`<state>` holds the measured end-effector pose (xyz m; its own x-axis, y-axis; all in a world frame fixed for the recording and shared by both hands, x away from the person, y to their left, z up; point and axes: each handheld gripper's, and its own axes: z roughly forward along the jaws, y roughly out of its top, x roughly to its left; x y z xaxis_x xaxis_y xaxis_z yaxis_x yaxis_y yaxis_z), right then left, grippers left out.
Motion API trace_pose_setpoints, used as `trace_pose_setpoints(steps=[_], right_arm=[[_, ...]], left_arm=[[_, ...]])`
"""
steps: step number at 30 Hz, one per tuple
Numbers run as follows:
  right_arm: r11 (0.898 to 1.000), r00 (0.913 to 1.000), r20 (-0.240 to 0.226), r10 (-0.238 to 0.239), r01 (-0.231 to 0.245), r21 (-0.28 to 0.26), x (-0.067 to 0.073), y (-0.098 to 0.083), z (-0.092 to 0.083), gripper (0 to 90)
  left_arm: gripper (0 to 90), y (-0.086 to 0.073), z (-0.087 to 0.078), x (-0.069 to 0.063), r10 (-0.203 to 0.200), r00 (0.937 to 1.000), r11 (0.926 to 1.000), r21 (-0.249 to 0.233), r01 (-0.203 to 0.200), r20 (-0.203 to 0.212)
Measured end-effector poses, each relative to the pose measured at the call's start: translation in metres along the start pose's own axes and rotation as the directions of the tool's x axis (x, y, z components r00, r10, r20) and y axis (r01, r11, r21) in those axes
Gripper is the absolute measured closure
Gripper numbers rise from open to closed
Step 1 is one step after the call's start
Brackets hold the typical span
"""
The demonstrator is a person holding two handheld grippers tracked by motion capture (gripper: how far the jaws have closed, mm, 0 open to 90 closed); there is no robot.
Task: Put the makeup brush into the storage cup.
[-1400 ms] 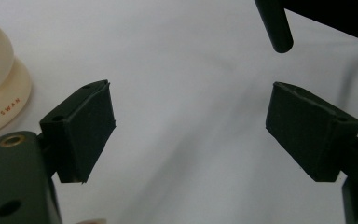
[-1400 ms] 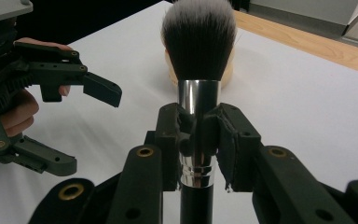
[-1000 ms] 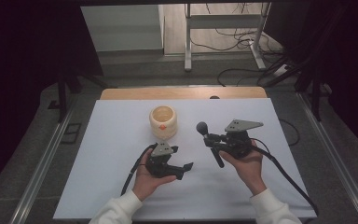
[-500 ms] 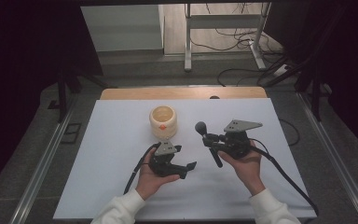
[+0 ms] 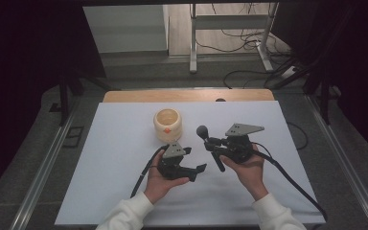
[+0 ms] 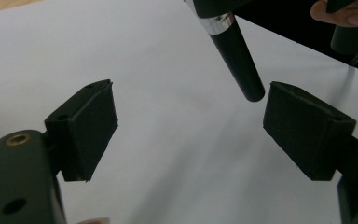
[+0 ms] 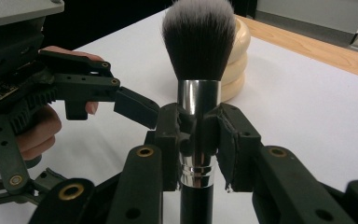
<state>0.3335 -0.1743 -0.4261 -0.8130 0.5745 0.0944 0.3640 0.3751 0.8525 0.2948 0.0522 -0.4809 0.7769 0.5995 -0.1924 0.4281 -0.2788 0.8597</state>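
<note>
At lower centre-left of the high view, your left gripper (image 5: 194, 171) sits in your left hand (image 5: 159, 181) over the white table sheet (image 5: 115, 158), its jaws standing apart with nothing between the pads; they have just been closing a little. In the left gripper view the two black pads (image 6: 91, 126) frame bare sheet, and the butt end of the makeup brush (image 6: 235, 49) handle hangs at upper centre-right, near the right-hand pad, apart from it. Just above the left gripper in the high view stands the cream ribbed holder (image 5: 167, 124), upright, with an orange mark on its front. To its right, at centre, your right gripper (image 5: 213, 143) is clamped on the brush (image 5: 210, 146), bristle head toward the upper left, handle slanting down-right. In the right gripper view the pads (image 7: 233, 149) pinch the silver ferrule (image 7: 198, 100), bristles upright, holder (image 7: 237, 60) behind.
</note>
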Motion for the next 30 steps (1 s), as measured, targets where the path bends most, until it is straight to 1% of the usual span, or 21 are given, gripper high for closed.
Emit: trace_pose_setpoints(steps=[2,5,15,22,24,30], right_arm=[[1.0,1.0,0.0,-0.001,0.001,-0.001,0.0,0.0,0.0,70.9],[1.0,1.0,0.001,-0.001,0.001,-0.001,0.0,0.0,0.001,70.9],[1.0,1.0,0.005,-0.002,0.002,-0.003,0.0,0.0,0.002,70.9],[1.0,1.0,0.005,-0.001,0.001,-0.003,0.0,0.0,0.002,70.9],[1.0,1.0,0.006,-0.003,0.003,-0.001,0.0,0.0,0.002,70.9],[1.0,1.0,0.006,-0.005,0.005,-0.004,0.001,-0.001,0.002,70.9]], left_arm=[[18.1,0.0,0.001,0.001,-0.004,1.0,1.0,0.001,0.004,0.003],[18.5,0.001,0.003,0.002,-0.026,0.9996,0.9997,-0.002,0.026,0.014],[19.4,0.004,0.011,-0.001,-0.026,0.9992,0.9997,-0.001,0.026,0.032],[20.3,0.006,0.017,-0.003,-0.029,0.999,0.9996,0.0,0.029,0.034],[21.0,0.007,0.02,-0.005,-0.024,0.9992,0.9996,-0.012,0.024,0.033],[21.5,0.008,0.024,-0.006,-0.026,0.999,0.9996,-0.012,0.026,0.037]])
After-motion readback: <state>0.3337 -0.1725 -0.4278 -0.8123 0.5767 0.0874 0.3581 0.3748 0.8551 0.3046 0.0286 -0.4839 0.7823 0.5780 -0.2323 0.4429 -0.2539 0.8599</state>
